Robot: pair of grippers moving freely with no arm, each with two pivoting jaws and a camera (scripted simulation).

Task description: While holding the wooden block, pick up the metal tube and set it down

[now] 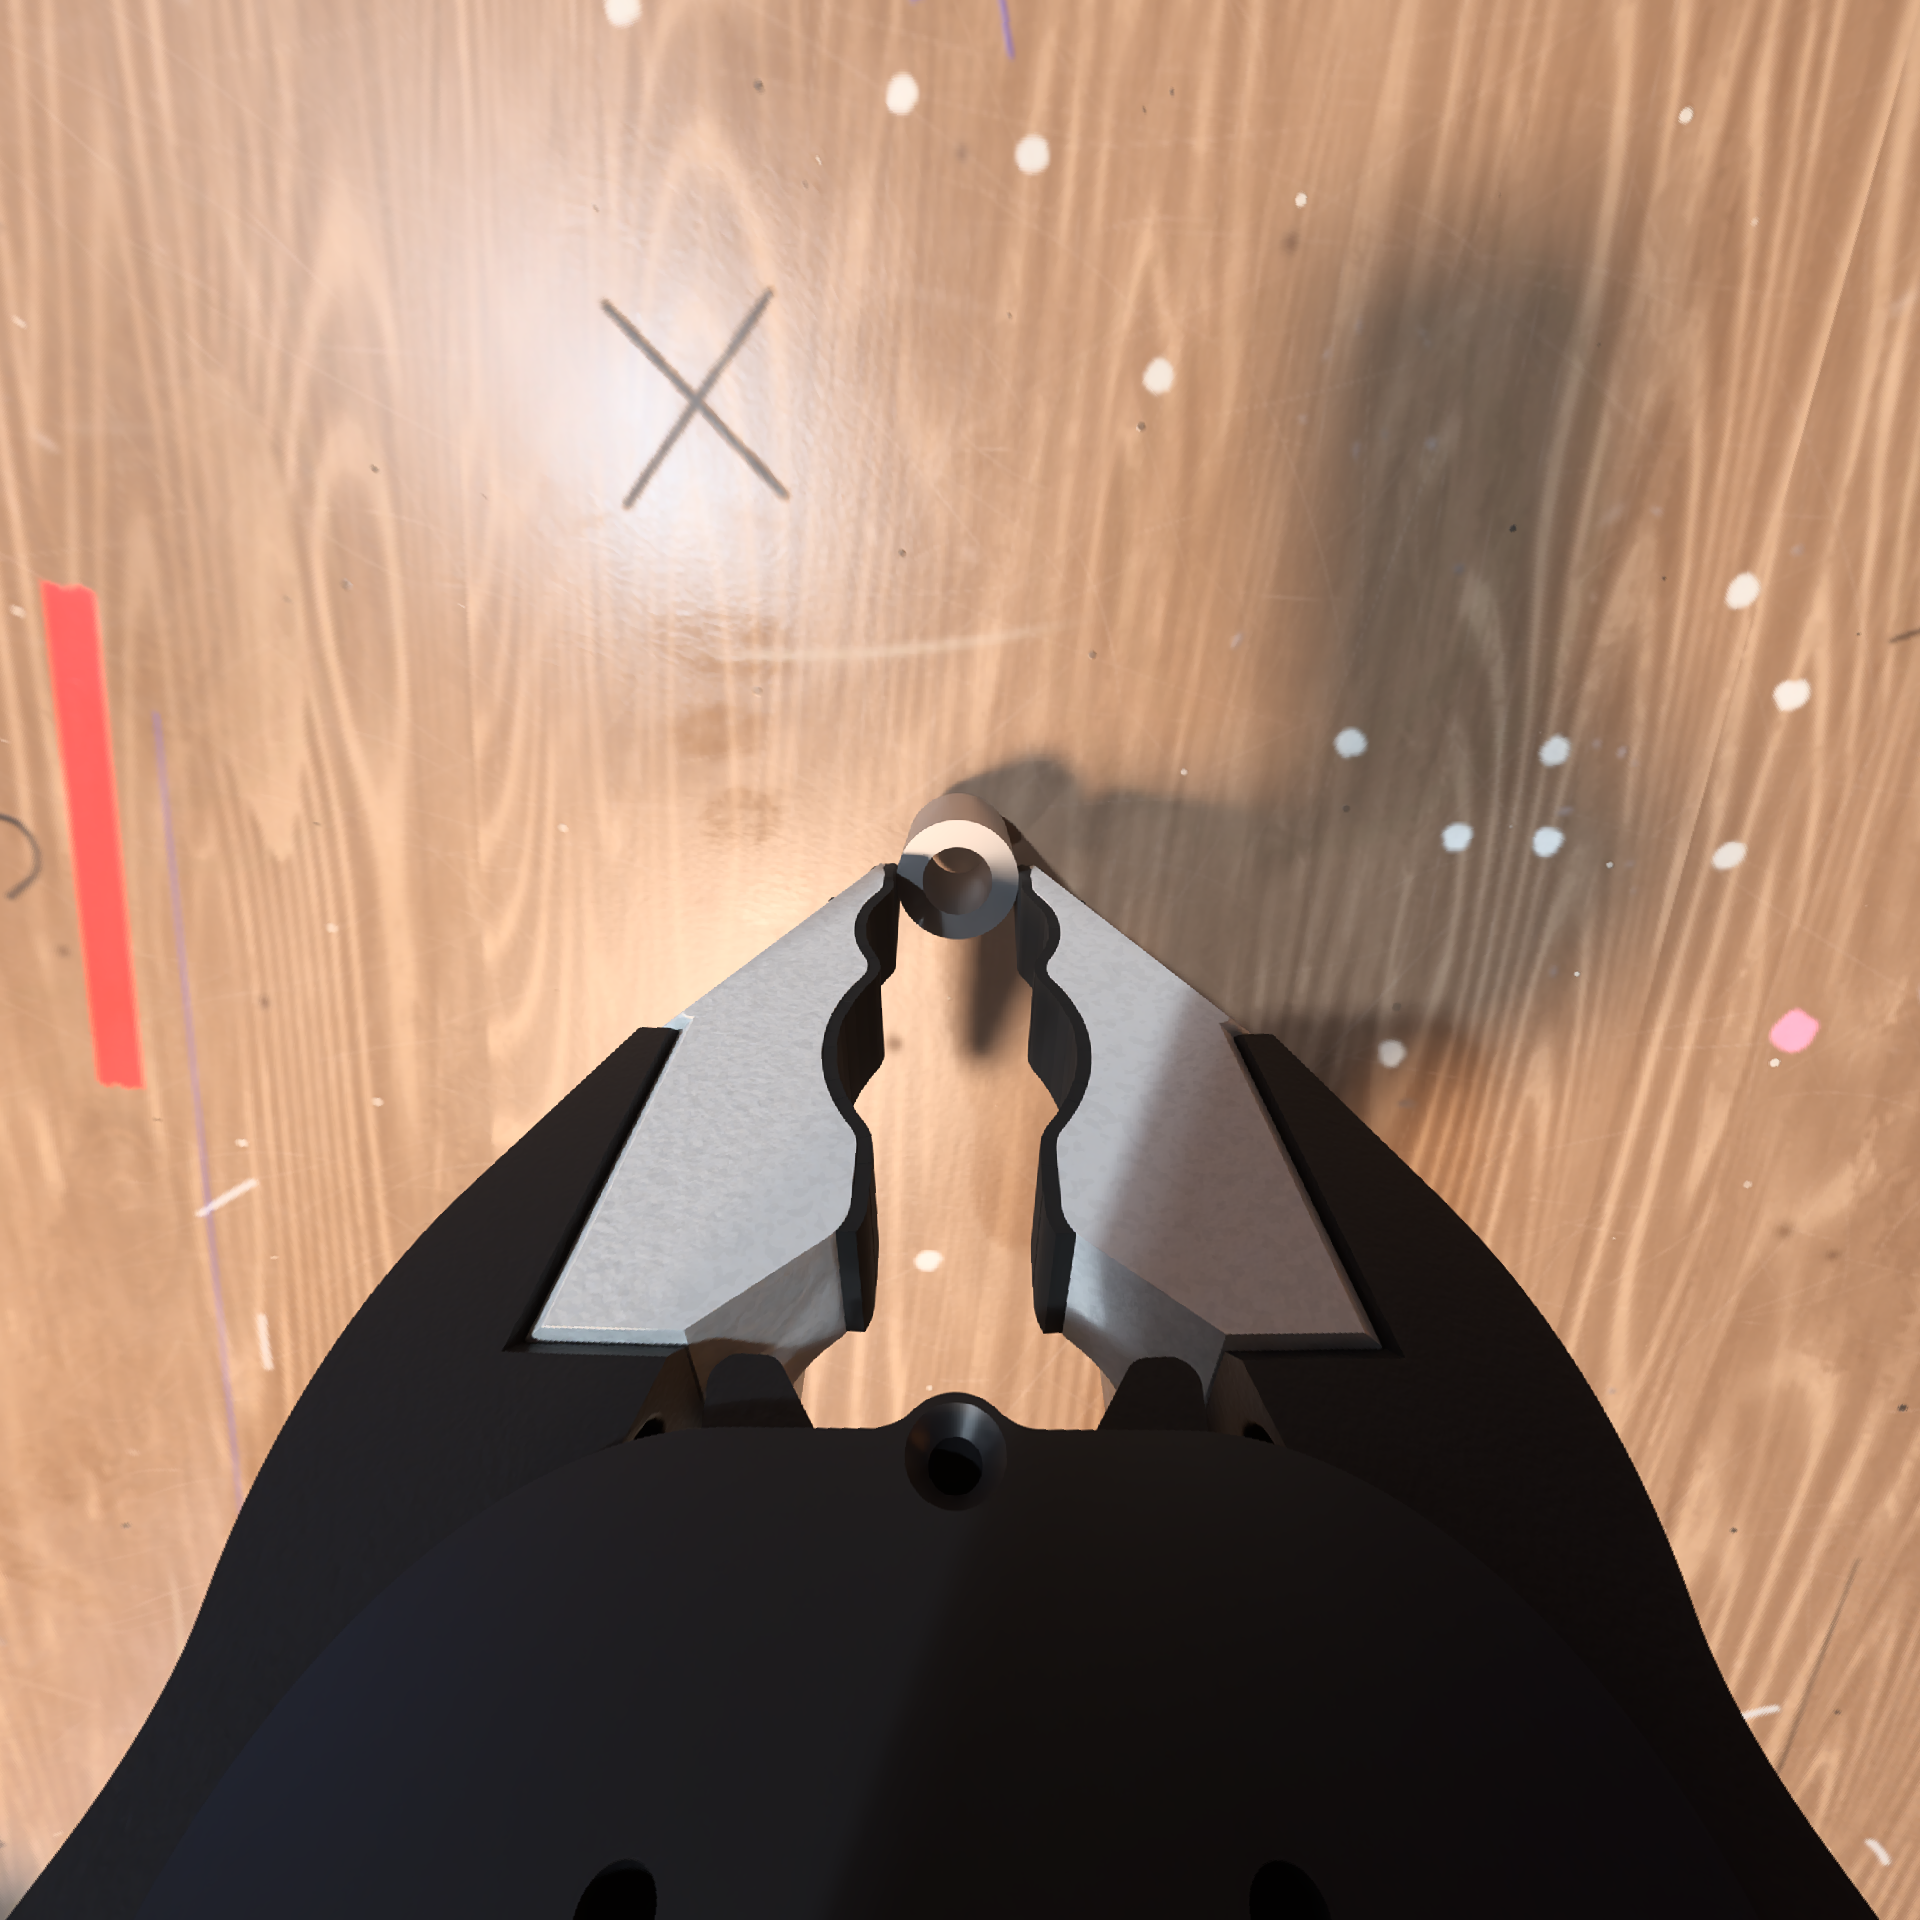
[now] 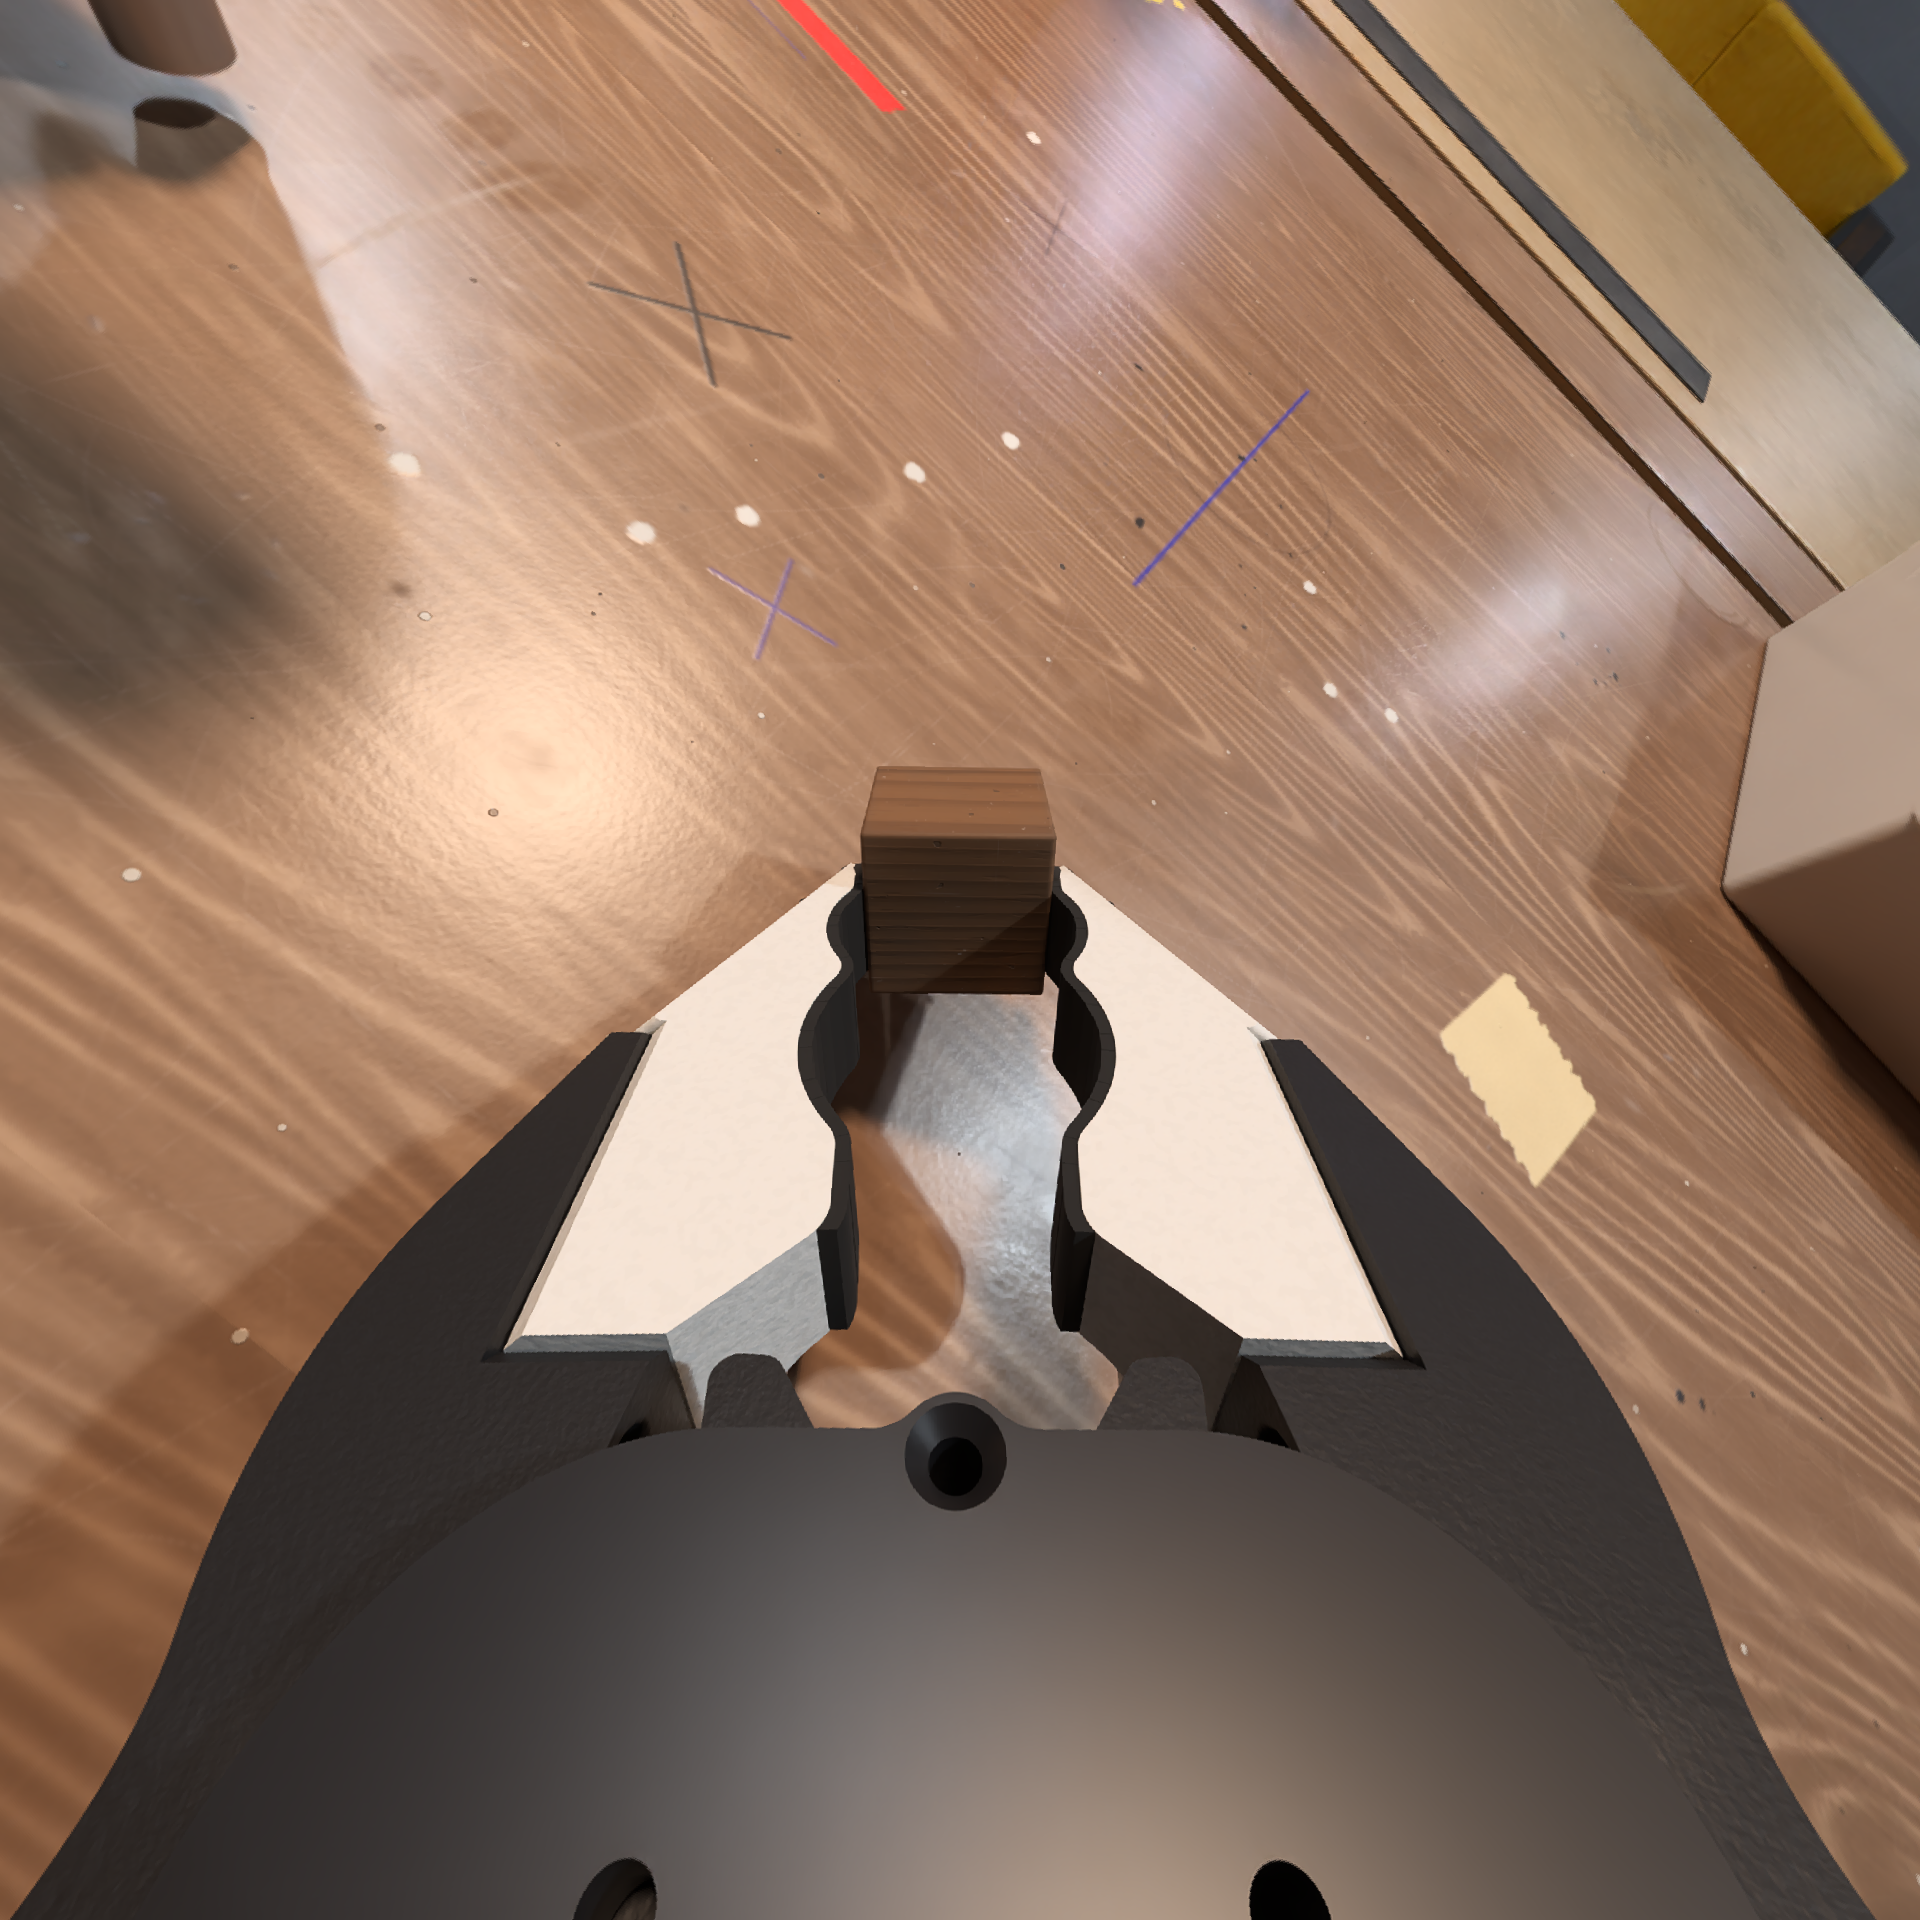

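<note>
In the left wrist view my left gripper [image 1: 956, 896] is shut on the metal tube [image 1: 954, 840], a short grey tube seen end-on between the fingertips. The tube hangs above the wooden table [image 1: 416, 935] and casts a shadow under the fingers. In the right wrist view my right gripper [image 2: 956, 914] is shut on the wooden block [image 2: 951, 831], a small dark brown cube held at the fingertips above the table [image 2: 416, 831]. Neither gripper shows clearly in the other's view.
A black X mark [image 1: 694, 400] lies ahead left of the tube, and a red tape strip [image 1: 91, 831] at far left. In the right wrist view a beige box [image 2: 1839, 831] stands at right, a pale paper scrap [image 2: 1517, 1075] near it, the table edge [image 2: 1507, 260] beyond, and a blurred grey shape [image 2: 94, 135] at top left.
</note>
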